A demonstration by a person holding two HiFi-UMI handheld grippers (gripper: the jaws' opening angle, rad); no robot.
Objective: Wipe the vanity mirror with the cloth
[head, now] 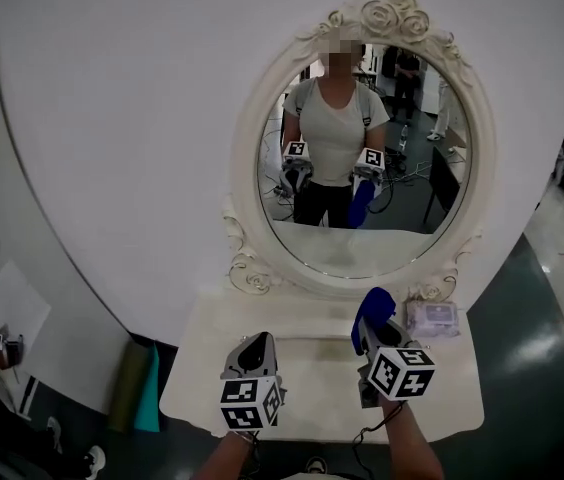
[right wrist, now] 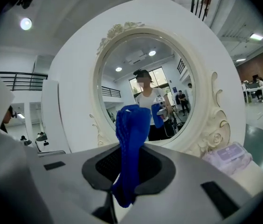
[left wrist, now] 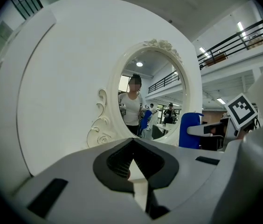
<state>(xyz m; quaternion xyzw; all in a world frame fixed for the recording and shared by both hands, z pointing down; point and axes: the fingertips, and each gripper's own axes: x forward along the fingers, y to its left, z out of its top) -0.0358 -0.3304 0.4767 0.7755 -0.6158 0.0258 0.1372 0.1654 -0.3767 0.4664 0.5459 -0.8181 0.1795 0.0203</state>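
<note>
An oval vanity mirror (head: 362,158) in an ornate cream frame stands at the back of a small white vanity table (head: 312,368). My right gripper (head: 374,340) is shut on a blue cloth (head: 370,315), which sticks up past the jaws in front of the mirror's lower edge. The right gripper view has the folded cloth (right wrist: 130,148) clamped between the jaws, with the mirror (right wrist: 143,87) straight ahead. My left gripper (head: 257,353) hovers over the tabletop, shut and holding nothing. The left gripper view has the mirror (left wrist: 150,94) ahead and the cloth (left wrist: 190,129) at right.
A clear packet with a pale purple label (head: 432,318) lies on the table's right side by the mirror base. A large round white panel (head: 112,148) stands behind the mirror. Green rolled material (head: 137,388) leans beside the table at left. A person is reflected in the glass.
</note>
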